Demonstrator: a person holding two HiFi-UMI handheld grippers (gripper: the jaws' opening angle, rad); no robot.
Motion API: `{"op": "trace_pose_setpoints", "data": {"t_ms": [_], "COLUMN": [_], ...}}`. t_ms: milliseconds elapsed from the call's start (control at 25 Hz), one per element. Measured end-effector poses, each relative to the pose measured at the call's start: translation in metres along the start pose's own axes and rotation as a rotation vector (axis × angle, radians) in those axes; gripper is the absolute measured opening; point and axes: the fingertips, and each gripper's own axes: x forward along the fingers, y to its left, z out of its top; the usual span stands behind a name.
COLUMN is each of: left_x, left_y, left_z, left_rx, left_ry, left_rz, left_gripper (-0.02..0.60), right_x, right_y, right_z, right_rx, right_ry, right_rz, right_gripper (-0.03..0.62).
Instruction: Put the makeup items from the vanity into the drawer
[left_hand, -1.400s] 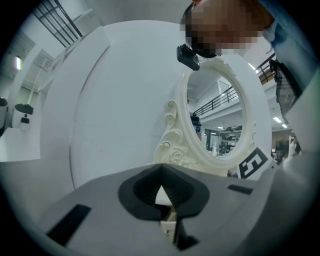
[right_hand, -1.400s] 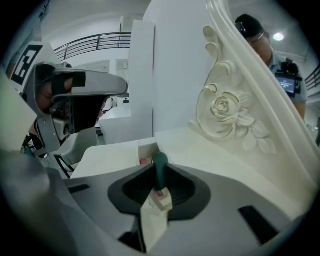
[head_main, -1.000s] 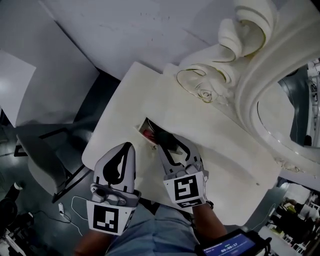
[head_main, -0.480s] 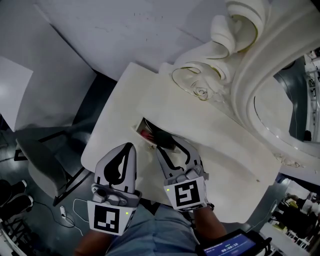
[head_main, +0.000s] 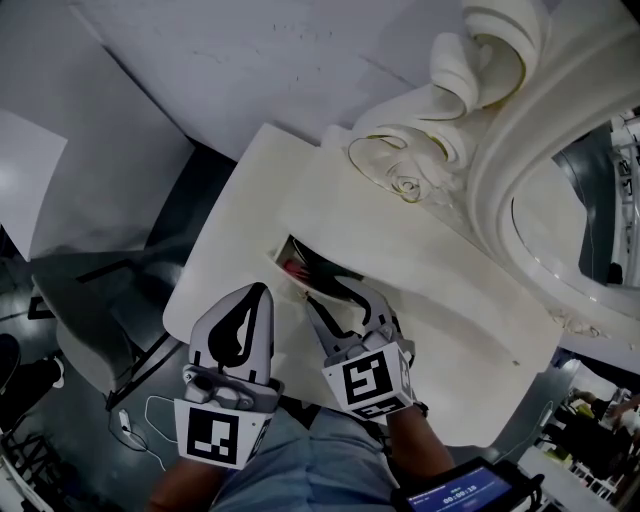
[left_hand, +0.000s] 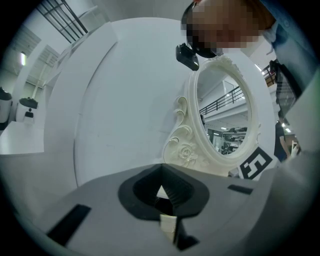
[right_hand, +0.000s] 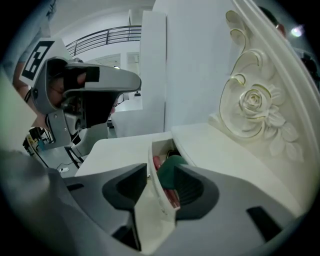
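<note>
While the left tool (left_hand: 162, 189) is clenched shut, the right tool (right_hand: 160, 172), just widened and released, straddles the cream drawer's front panel (right_hand: 154, 212); a rounded green item (right_hand: 169, 166) lies inside.

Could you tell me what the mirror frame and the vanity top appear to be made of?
The mirror frame shows cream carved scrolls and a rose with faint gilt lines, so it is likely moulded resin or painted wood with a satin finish. The vanity top is smooth, matt off-white, probably painted board. Neither is certain.
</note>
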Motion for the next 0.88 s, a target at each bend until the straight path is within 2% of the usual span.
{"op": "trace_pose_setpoints", "data": {"t_ms": [200,280,360,480,680,880], "left_x": [-0.001,-0.001,0.000,-0.002,0.000,0.001], "left_y": [-0.001,-0.001,-0.001,-0.003,-0.010,-0.029], "left_z": [-0.007,-0.006,-0.002,-0.006,-0.001,0.001], "left_rx": [-0.053,-0.047,-0.015,-0.053,-0.019,-0.036], "left_ry": [0.040,0.037,0.010,0.038,0.017,0.030], "left_rz": [0.010,0.009,-0.001,0.006,-0.023,-0.051], "left_gripper": [0.000,0.000,0.000,0.000,0.000,0.000], "right_x": [0.003,0.004,0.003,0.000,-0.011,-0.030], "right_y": [-0.003,-0.003,-0.003,-0.005,-0.012,-0.016], "right_z": [-0.007,-0.008,-0.007,-0.008,-0.004,-0.001], "right_rx": [0.003,-0.009,-0.003,0.014,0.054,0.116], "right_ry": [0.070,0.082,0.069,0.050,0.008,-0.054], "right_rz": [-0.014,-0.014,-0.018,-0.030,-0.064,-0.092], "right_gripper": [0.167,0.169,0.169,0.169,0.169,0.169]}}
